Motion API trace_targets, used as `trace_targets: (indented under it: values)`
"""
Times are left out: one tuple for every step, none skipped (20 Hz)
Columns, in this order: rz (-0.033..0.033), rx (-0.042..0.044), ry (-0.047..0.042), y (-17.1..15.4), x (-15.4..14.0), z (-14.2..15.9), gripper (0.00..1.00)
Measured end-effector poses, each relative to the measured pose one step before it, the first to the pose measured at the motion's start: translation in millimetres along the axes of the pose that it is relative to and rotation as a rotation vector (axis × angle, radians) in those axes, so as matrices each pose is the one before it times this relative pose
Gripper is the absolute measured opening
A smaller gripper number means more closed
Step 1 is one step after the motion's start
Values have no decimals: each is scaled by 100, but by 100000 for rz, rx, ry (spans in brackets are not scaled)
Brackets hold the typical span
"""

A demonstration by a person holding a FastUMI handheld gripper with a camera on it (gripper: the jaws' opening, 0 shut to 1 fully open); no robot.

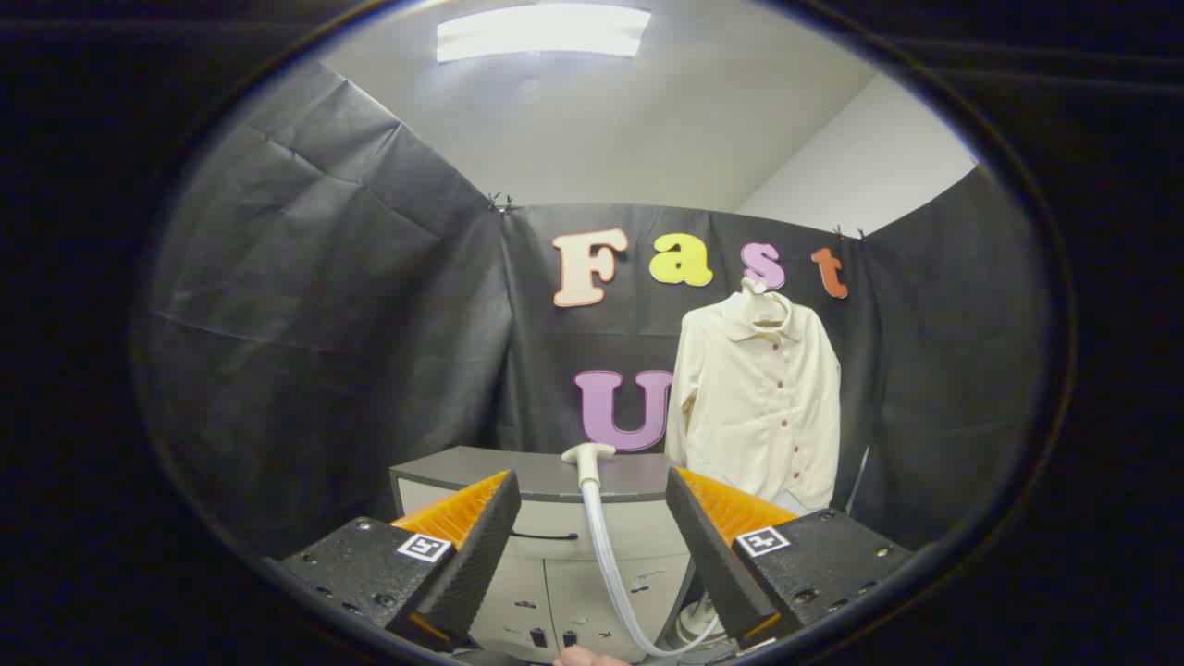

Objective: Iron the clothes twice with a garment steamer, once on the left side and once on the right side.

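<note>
A cream button-up shirt hangs on a hanger against the booth's back wall, beyond and above my right finger. The white garment steamer head rests on top of a grey cabinet, straight ahead between my fingers but farther off. Its pale hose drops down the cabinet front and curls toward a white base near the floor. My gripper is open, fingers wide apart, holding nothing.
The cabinet has pale drawer fronts below its dark top. Black cloth walls close in on the left, back and right. A fingertip shows just below the hose.
</note>
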State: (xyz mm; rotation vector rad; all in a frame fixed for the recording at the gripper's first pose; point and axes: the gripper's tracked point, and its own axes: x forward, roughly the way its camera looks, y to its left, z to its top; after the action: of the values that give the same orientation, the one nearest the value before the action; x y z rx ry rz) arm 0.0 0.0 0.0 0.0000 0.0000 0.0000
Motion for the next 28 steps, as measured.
trace_targets:
  values:
    - [295, -651, -50, 101, 106, -49, 96]
    - [640, -912, 337, 195, 137, -118, 96]
    - [491, -339, 644, 217, 94, -312, 96]
    - [402, -200, 245, 182, -40, -98, 96]
    - [453, -219, -133, 252, 51, 53, 96]
    - [284, 109, -161, 61, -69, 111, 96]
    - [-154, 287, 71, -10, 26, -95, 96]
    - [-40, 149, 154, -61, 4, -38, 96]
    - [153, -165, 152, 57, 75, -69, 96]
    - [23, -132, 226, -28, 5, 13, 96]
    - [-255, 33, -117, -81, 33, -41, 96]
    - [-309, 135, -273, -72, 71, 47, 96]
    - [30, 180, -243, 85, 35, 40, 96]
    - [322, 134, -190, 116, -2, 75, 96]
    - [355, 487, -28, 99, 14, -30, 96]
    - [234, 504, -145, 150, -10, 48, 96]
    - [755, 109, -197, 184, 47, 63, 96]
    - [635, 41, -293, 149, 113, 128, 96]
    - [193, -36, -621, -8, 187, 82, 96]
    - [103, -81, -107, 12, 314, 63, 96]
    - [231, 36, 322, -32, 394, -160, 96]
    - [175, 347, 538, -26, 558, -224, 96]
    - [-178, 357, 374, -134, 676, -166, 96]
    - [-687, 201, 635, -261, 753, -248, 96]
    - [-268, -255, 1016, -152, 1048, -397, 96]
    - [-173, -789, 895, -31, 785, -277, 96]
    - [-372, -1117, 1447, -220, 913, -475, 96]
    - [-131, -621, 630, -175, 1023, -204, 96]
